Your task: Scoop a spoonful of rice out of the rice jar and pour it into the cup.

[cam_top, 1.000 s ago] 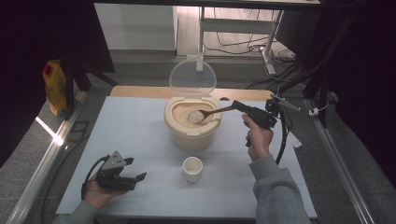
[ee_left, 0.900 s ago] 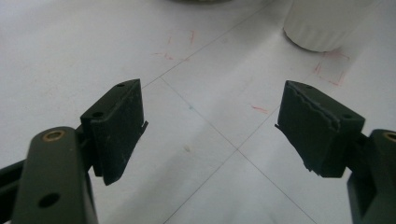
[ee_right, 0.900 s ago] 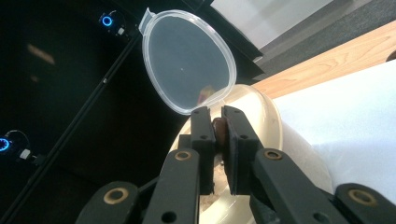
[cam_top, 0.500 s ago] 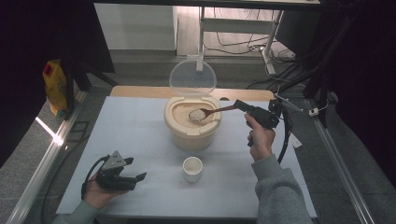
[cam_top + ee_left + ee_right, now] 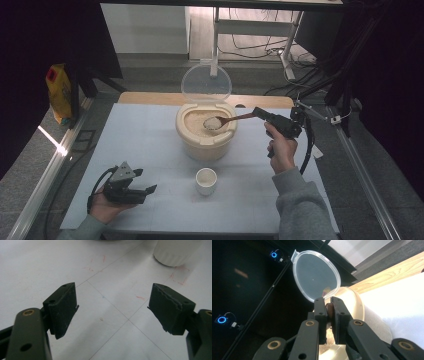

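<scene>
A cream rice container [image 5: 206,142] stands mid-table, its clear lid [image 5: 206,82] tipped up behind it. My right gripper [image 5: 260,114] is shut on the handle of a brown wooden spoon [image 5: 227,120]; the spoon's bowl holds a heap of rice above the container's mouth. In the right gripper view the jaws of my right gripper [image 5: 328,305] pinch the spoon handle [image 5: 329,310], with the lid [image 5: 315,274] and the container rim [image 5: 357,302] beyond. A small white cup [image 5: 206,180] sits in front of the container. My left gripper [image 5: 149,190] rests open at the front left, empty, the cup [image 5: 176,251] ahead of it.
A white mat [image 5: 140,145] covers the table, with a wooden strip [image 5: 145,98] along its far edge. A yellow box [image 5: 58,90] stands off the table at the far left. Cables and metal frame legs [image 5: 295,35] lie beyond the far side.
The right gripper has lifted the spoon, now loaded with rice, a little higher above the container. The left gripper has stayed where it was.
</scene>
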